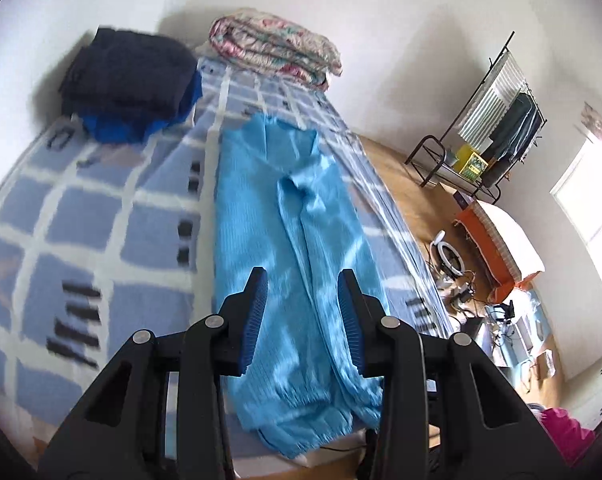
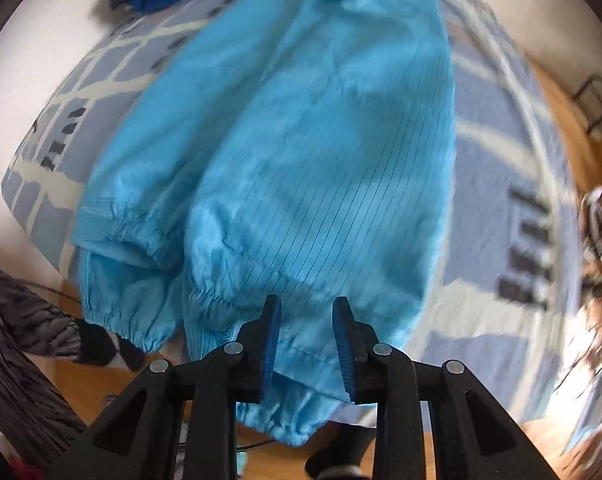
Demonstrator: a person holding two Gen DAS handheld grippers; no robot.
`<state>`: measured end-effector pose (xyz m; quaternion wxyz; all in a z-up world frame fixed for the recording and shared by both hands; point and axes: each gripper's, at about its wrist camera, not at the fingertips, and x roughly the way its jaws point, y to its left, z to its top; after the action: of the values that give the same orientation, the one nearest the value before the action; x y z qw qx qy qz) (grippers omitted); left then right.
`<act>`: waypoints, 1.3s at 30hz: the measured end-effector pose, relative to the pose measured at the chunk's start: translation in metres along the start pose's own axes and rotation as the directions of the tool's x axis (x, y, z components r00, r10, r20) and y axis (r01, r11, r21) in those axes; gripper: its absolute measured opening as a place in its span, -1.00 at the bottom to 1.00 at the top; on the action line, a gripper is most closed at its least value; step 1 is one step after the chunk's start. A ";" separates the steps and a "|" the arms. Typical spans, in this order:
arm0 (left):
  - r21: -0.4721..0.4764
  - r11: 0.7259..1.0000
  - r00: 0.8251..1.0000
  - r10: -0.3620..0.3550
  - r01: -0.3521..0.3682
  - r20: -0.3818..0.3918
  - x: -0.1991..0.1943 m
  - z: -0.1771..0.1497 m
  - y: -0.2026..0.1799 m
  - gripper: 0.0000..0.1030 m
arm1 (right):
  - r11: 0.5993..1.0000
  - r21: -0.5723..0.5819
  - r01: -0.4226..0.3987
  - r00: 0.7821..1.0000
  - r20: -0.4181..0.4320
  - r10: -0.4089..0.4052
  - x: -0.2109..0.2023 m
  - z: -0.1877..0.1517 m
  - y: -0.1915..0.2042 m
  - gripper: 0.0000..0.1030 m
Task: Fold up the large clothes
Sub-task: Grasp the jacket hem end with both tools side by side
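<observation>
Both grippers part-open, empty | left gripper [image 1: 303, 274], right gripper [image 2: 307, 304] above light-blue garment [image 1: 285, 216] on bed [image 1: 81, 216]

A: How does the black left gripper with blue ribbed pads [image 1: 303, 280] stand?
B: Jaws parted, nothing between them
A: And the matching black right gripper [image 2: 307, 308]?
B: Tipped steeply down, parted, empty
</observation>
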<state>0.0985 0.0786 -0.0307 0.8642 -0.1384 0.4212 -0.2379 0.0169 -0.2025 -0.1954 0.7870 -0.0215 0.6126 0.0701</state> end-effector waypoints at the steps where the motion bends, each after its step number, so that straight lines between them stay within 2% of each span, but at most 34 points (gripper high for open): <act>1: 0.001 1.000 1.000 0.002 -0.002 0.004 0.002 0.008 0.003 -0.26 | 1.000 0.006 -0.016 1.000 0.017 0.015 -0.007 0.003 -0.003 -0.46; 3: -0.029 1.000 1.000 0.002 -0.002 -0.018 0.011 0.019 0.014 0.05 | 1.000 0.013 -0.004 0.996 0.084 0.003 -0.026 0.011 -0.013 -0.29; 4: -0.044 0.999 1.000 0.003 -0.004 -0.028 0.015 0.021 0.018 0.08 | 1.000 0.014 0.009 0.994 0.111 -0.010 -0.031 0.012 -0.016 -0.21; 6: -0.057 0.998 0.998 0.009 -0.012 -0.059 0.028 0.019 0.031 0.09 | 1.000 0.015 0.005 0.986 0.169 -0.007 -0.041 0.013 -0.032 0.10; 8: -0.076 0.997 0.993 0.003 -0.012 -0.119 0.043 0.007 0.046 0.09 | 0.999 0.036 -0.027 0.985 0.174 0.020 -0.039 0.012 -0.045 0.14; 10: -0.124 0.992 0.984 -0.018 -0.004 -0.176 0.058 -0.013 0.061 0.09 | 0.994 0.078 -0.082 0.986 0.152 0.069 -0.030 0.007 -0.060 0.14; 12: -0.194 0.981 0.965 -0.063 0.013 -0.253 0.076 -0.040 0.078 0.09 | 0.978 0.135 -0.158 0.981 0.137 0.139 -0.019 0.000 -0.077 0.12; 15: -0.305 0.952 0.935 -0.116 0.009 -0.336 0.100 -0.077 0.097 0.09 | 0.941 0.201 -0.273 0.959 0.142 0.247 -0.005 -0.015 -0.097 0.07; 19: -0.416 0.909 0.907 -0.195 0.024 -0.372 0.117 -0.114 0.111 0.09 | 0.904 0.239 -0.353 0.935 0.129 0.331 0.013 -0.030 -0.105 0.01; 24: -0.446 0.894 0.893 -0.237 0.046 -0.383 0.127 -0.135 0.106 0.09 | 0.842 0.282 -0.461 0.887 0.138 0.440 0.030 -0.045 -0.109 -0.09; 28: -0.469 0.879 0.890 -0.276 0.081 -0.364 0.131 -0.136 0.102 0.09 | 0.806 0.306 -0.506 0.862 0.149 0.485 0.040 -0.046 -0.110 -0.14; 29: -0.477 0.874 0.884 -0.294 0.094 -0.364 0.132 -0.135 0.101 0.07 | 0.789 0.311 -0.530 0.848 0.157 0.507 0.042 -0.045 -0.111 -0.21; 30: -0.482 0.870 0.876 -0.311 0.106 -0.369 0.134 -0.136 0.098 -0.06 | 0.772 0.315 -0.553 0.832 0.163 0.530 0.044 -0.043 -0.110 -0.26; 32: -0.463 0.877 0.865 -0.325 0.126 -0.382 0.136 -0.135 0.089 -0.18 | 0.737 0.321 -0.594 0.803 0.181 0.568 0.046 -0.042 -0.109 -0.29; 33: -0.454 0.881 0.863 -0.327 0.132 -0.384 0.136 -0.134 0.086 -0.18 | 0.720 0.320 -0.616 0.786 0.193 0.587 0.046 -0.042 -0.108 -0.29; 34: -0.447 0.884 0.862 -0.328 0.136 -0.386 0.136 -0.133 0.083 -0.18 | 0.713 0.319 -0.625 0.779 0.197 0.595 0.046 -0.040 -0.107 -0.29; 36: -0.436 0.891 0.863 -0.315 0.125 -0.396 0.138 -0.132 0.080 -0.18 | 0.719 0.314 -0.620 0.783 0.181 0.595 0.050 -0.037 -0.103 -0.28; 39: -0.426 0.897 0.848 -0.314 0.118 -0.426 0.147 -0.136 0.079 -0.18 | 0.703 0.327 -0.631 0.771 0.164 0.616 0.059 -0.037 -0.102 -0.27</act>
<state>0.0919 0.0623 -0.2455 0.6537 -0.2880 0.6434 -0.2753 0.0099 -0.3030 -0.2674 0.7192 0.3346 0.5687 0.2176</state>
